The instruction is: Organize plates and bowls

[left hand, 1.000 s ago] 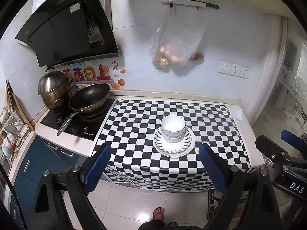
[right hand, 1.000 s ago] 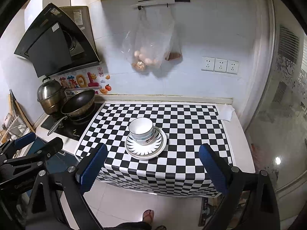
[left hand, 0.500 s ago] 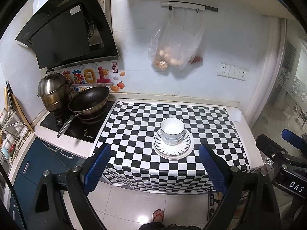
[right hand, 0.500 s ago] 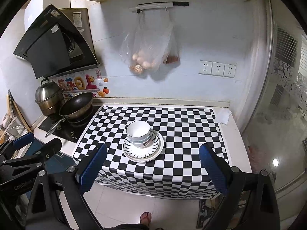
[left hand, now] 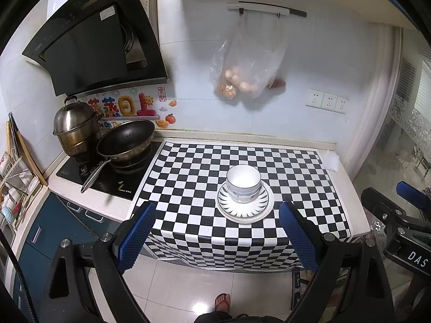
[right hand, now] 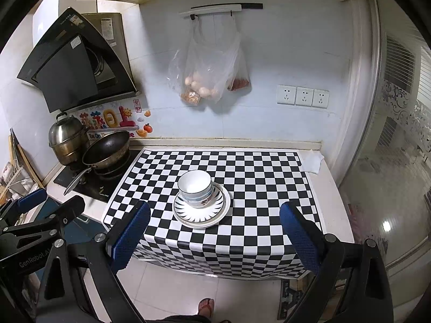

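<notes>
A white bowl [left hand: 243, 183] stands stacked in other bowls on a stack of white plates with a black ray pattern [left hand: 243, 210], on the black-and-white checkered cloth [left hand: 194, 177]. The bowl [right hand: 194, 185] and plates [right hand: 200, 211] also show in the right wrist view. My left gripper [left hand: 216, 234] is open and empty, held back from the counter's front edge above the floor. My right gripper [right hand: 214, 235] is open and empty, likewise in front of the counter. Each gripper shows at the other view's edge.
A black wok [left hand: 125, 141] and a steel steamer pot [left hand: 74, 127] sit on the hob at the left. A plastic bag of food [left hand: 246, 62] hangs on the wall. A white cloth [left hand: 331, 160] lies at the counter's right end. A dish rack [left hand: 13, 180] stands far left.
Both grippers have drawn back and up from the counter, so the bowl and plates look smaller and farther. The bowl and plates have not moved.
</notes>
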